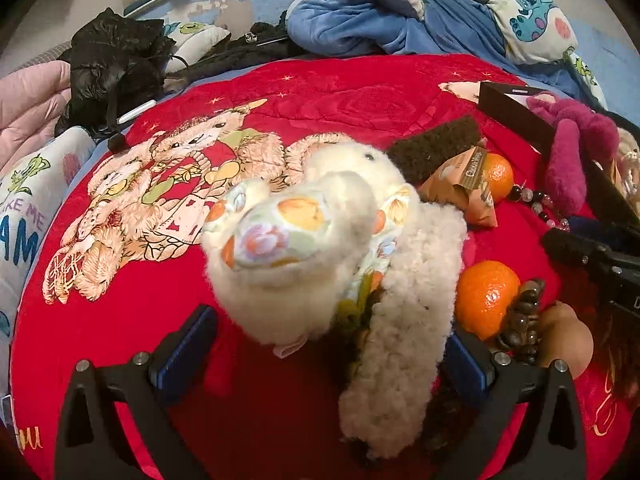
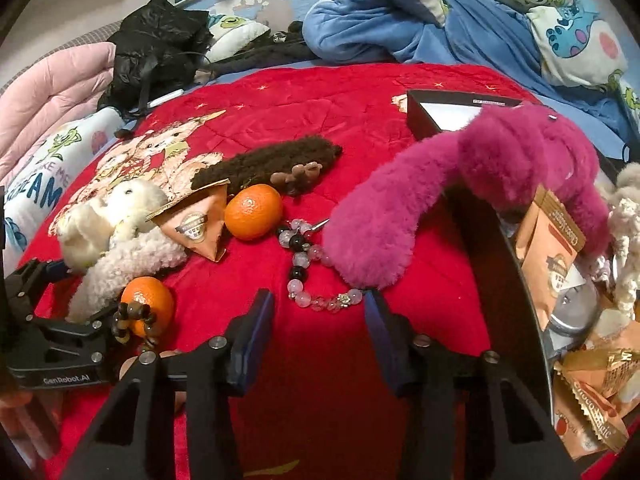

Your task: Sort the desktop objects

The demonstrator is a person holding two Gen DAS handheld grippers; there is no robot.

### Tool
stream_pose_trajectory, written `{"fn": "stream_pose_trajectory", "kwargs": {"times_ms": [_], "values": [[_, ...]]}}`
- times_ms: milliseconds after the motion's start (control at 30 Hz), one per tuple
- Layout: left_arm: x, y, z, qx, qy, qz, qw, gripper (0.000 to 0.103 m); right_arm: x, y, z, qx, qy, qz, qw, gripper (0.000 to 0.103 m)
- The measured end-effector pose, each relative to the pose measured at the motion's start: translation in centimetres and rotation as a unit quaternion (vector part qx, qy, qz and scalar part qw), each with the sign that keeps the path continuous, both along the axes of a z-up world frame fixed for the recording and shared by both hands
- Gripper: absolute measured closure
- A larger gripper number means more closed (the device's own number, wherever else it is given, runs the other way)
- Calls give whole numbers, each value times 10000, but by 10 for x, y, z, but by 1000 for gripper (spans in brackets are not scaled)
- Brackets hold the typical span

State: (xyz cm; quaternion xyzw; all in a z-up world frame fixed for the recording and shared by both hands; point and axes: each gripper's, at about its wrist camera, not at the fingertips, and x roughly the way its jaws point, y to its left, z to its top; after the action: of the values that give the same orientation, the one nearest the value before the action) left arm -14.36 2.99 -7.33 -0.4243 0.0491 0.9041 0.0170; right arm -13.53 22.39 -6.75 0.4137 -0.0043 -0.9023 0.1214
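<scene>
The cream plush rabbit (image 1: 320, 216) lies on the red blanket (image 1: 160, 340), with a fleecy cream strip (image 1: 408, 320) trailing from it toward 6 o'clock in the left wrist view. The left gripper (image 1: 332, 356) stands over it with jaws spread wide, one blue pad on each side of the toy; they look close to the fleece but I cannot tell whether they touch it, and nothing is clamped.

At 3 o'clock from the rabbit sits a mandarin (image 1: 486, 298) with a dark bead bracelet (image 1: 524, 320) leaning against it. Further out, toward 1 o'clock, lie an orange snack packet (image 1: 460, 192), a second mandarin (image 1: 498, 176) and a dark brown fuzzy strip (image 1: 436, 152).

The right gripper (image 2: 320, 340) hangs open and empty above bare blanket, a pink-and-black bead bracelet (image 2: 304, 264) just ahead of it at 12 o'clock. A magenta plush toy (image 2: 460, 192) droops over the edge of the dark box (image 2: 520, 280) at 2 o'clock, half in and half out.

That box already holds several snack packets (image 2: 548, 252) and a pale knitted toy (image 2: 628, 240), so the sorting looks partly done. By my count the rabbit, both mandarins, both bracelets, one packet and the brown strip are left out on the blanket.
</scene>
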Motion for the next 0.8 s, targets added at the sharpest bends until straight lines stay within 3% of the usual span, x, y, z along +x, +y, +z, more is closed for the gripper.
{"fn": "stream_pose_trajectory", "kwargs": {"times_ms": [433,533,600,800], "values": [[1,0,1,80,35,-18,10000,2,3,5,1,-194,14,55,9998,74],[5,3,3,111,112,-133,9998,11,4,3,2,-261,27,119,9996,82],[8,8,5,88,184,-299,9993,24,5,1,3,-249,46,164,9995,86],[12,12,9,56,276,-390,9988,37,9,-3,5,-228,84,169,9996,87]]}}
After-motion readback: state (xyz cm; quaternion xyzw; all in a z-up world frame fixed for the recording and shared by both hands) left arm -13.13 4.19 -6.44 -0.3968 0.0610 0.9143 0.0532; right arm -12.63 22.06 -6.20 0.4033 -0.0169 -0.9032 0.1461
